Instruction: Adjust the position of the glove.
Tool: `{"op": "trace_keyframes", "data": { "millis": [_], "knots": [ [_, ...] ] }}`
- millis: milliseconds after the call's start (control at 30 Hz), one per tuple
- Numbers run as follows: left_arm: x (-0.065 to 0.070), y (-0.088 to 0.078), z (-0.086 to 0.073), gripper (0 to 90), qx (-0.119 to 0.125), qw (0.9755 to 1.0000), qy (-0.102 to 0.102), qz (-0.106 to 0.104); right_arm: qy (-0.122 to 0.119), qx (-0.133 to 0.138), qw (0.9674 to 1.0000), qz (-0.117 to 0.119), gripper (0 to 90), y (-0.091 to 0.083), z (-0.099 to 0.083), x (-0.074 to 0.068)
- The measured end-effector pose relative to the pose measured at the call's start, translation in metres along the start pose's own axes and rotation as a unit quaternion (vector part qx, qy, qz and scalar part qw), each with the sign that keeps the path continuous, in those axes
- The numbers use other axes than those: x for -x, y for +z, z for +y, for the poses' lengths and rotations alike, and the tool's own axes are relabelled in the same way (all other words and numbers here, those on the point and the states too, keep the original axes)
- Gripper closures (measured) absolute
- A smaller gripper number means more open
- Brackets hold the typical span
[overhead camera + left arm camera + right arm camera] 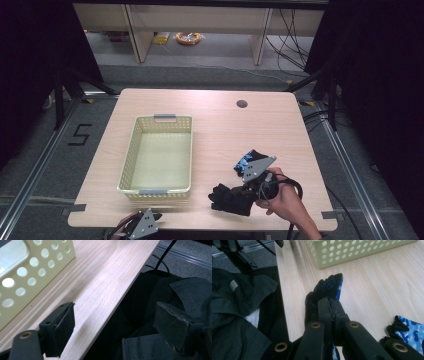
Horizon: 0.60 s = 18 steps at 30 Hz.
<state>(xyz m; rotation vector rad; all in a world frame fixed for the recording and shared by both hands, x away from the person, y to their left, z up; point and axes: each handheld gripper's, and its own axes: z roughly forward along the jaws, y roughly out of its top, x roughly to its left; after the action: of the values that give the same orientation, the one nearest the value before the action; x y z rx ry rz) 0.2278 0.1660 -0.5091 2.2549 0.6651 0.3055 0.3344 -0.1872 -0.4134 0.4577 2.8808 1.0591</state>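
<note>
At the near edge of the table (215, 107), on the left, we see the left gripper (145, 223) in the person's hand. In the left gripper view its two jaws stand wide apart with nothing between them; one is over the wood, the other is past the table edge, over dark cloth.

A little farther in and to the right, the right gripper (255, 186) is in the person's right hand (286, 200). Its jaws are pressed together and they pinch a black glove with blue pattern (325, 290). In the high view this glove (231, 198) hangs as a dark bundle at the left of the gripper, near the front edge of the table. We cannot tell if it touches the wood.

Just behind the right gripper a second glove (247, 160), blue and black, lies on the table.

Farther left stands a pale yellow basket (131, 150) with holes in its walls and grey handles.
</note>
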Motion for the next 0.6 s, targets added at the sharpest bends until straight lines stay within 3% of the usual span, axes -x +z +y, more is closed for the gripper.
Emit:
{"op": "trace_keyframes", "data": {
  "millis": [33,133,233,333,400,433,567,600],
  "knots": [
    [0.000,0.000,0.000,17.1,0.000,1.0000,-0.001,-0.008,-0.002,0.001,1.0000,0.002,89.4,0.000,-0.001,0.002],
    [-0.001,0.000,0.000,17.1,-0.002,1.0000,0.003,-0.006,-0.012,-0.005,0.9998,0.014,89.4,0.003,-0.005,0.009],
    [0.000,0.001,0.000,17.1,0.001,1.0000,-0.001,-0.006,-0.003,-0.018,0.9995,0.027,89.4,0.008,-0.007,0.013],
    [0.000,0.002,0.000,17.1,-0.001,0.9999,-0.008,-0.013,-0.022,-0.021,0.9982,0.051,89.3,0.019,-0.008,0.023],
    [0.000,0.001,0.000,17.1,0.001,1.0000,-0.003,-0.005,-0.012,-0.042,0.9981,0.044,89.3,0.027,-0.010,0.029],
    [0.000,0.001,0.000,17.1,0.002,1.0000,-0.004,-0.005,-0.027,-0.046,0.9975,0.046,89.3,0.031,-0.010,0.034],
    [-0.001,0.001,0.000,17.1,0.002,1.0000,-0.004,-0.007,-0.015,-0.068,0.9971,0.029,89.2,0.041,-0.010,0.046],
    [-0.001,0.001,0.000,17.1,0.002,1.0000,-0.004,-0.007,-0.025,-0.069,0.9968,0.030,89.1,0.044,-0.010,0.049]
  ]
}}
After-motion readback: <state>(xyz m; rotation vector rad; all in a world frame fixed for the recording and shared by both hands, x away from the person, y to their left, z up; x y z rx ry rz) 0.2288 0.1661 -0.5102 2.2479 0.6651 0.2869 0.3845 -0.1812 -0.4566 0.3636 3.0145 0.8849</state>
